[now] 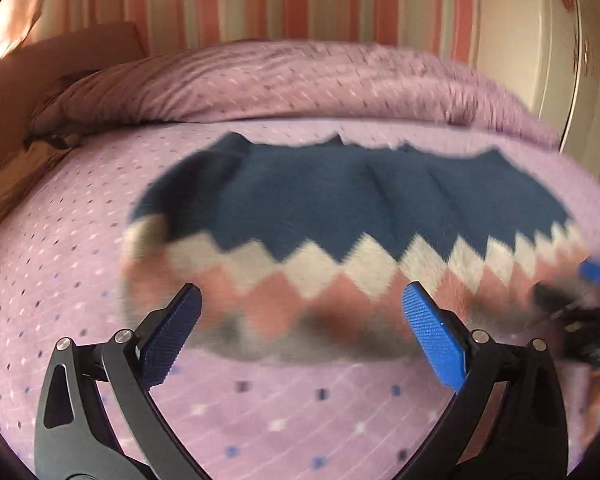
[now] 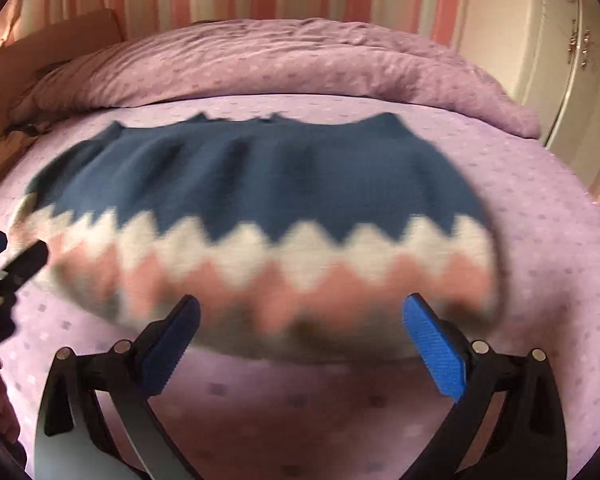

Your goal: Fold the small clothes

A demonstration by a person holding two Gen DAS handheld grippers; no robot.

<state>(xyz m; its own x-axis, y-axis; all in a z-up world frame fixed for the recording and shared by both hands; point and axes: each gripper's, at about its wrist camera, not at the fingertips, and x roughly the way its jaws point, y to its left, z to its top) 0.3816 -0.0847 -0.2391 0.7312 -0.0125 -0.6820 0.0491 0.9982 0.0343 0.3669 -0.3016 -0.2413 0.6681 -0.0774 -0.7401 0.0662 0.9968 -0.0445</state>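
Purple dotted bedspread [image 1: 60, 240], sweater [image 1: 360, 208] lying 9-to-3 at 12 o'clock of left gripper [image 1: 300, 316] and right gripper [image 2: 300, 320]; both gape wide, empty, equally near.

A knitted sweater [image 1: 340, 216] [image 2: 260, 200] is lying spread flat across the middle of both frames, on the bed [image 1: 60, 260]. Its far part is navy, and white, pink and grey zigzag bands are running along its near, blurred edge.
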